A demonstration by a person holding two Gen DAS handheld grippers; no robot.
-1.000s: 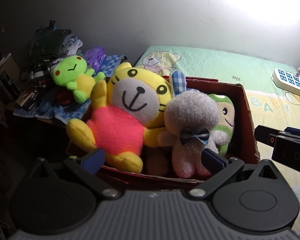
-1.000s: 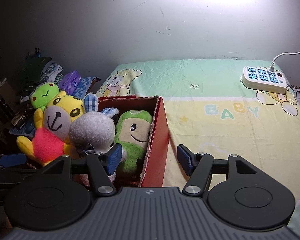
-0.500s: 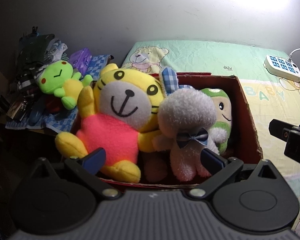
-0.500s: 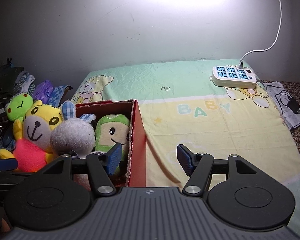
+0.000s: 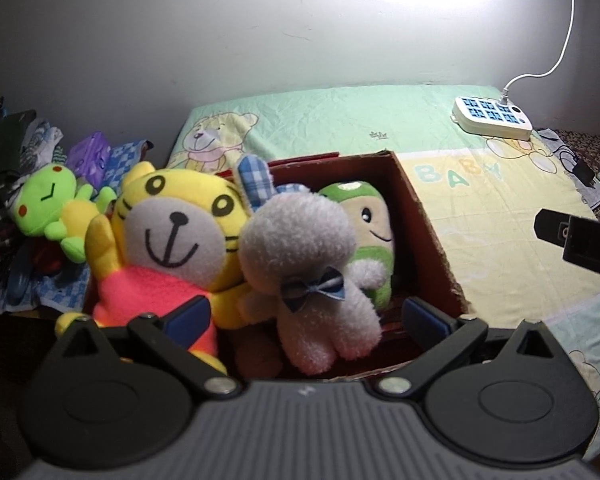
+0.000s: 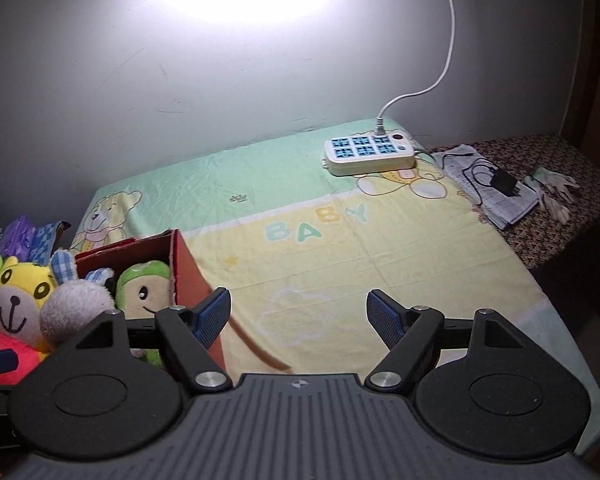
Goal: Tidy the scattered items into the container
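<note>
Box (image 5: pixel 428 216): red cardboard container on the bed sheet (image 6: pixel 340 248), straight ahead of the left gripper, to the left of the right gripper
Toys inside the box: yellow tiger (image 5: pixel 172 232), grey rabbit (image 5: pixel 308 256) and green-capped doll (image 5: pixel 364 216), packed close side by side, sitting upright
Toy outside the box: green frog (image 5: pixel 48 204), beyond the left wall of the box, on the clutter next to the bed; its body leans to one side
Left gripper (image 5: pixel 306 318): fingers wide apart, holding nothing; the frog lies up and to the left of them, so I judge this hand is the nearer one for it
Right gripper (image 6: pixel 298 316): fingers wide apart, holding nothing, over bare sheet; the frog is at the far left edge of its view, well apart
Next move, as a judgement: swing the left gripper to the left over the tiger
</note>
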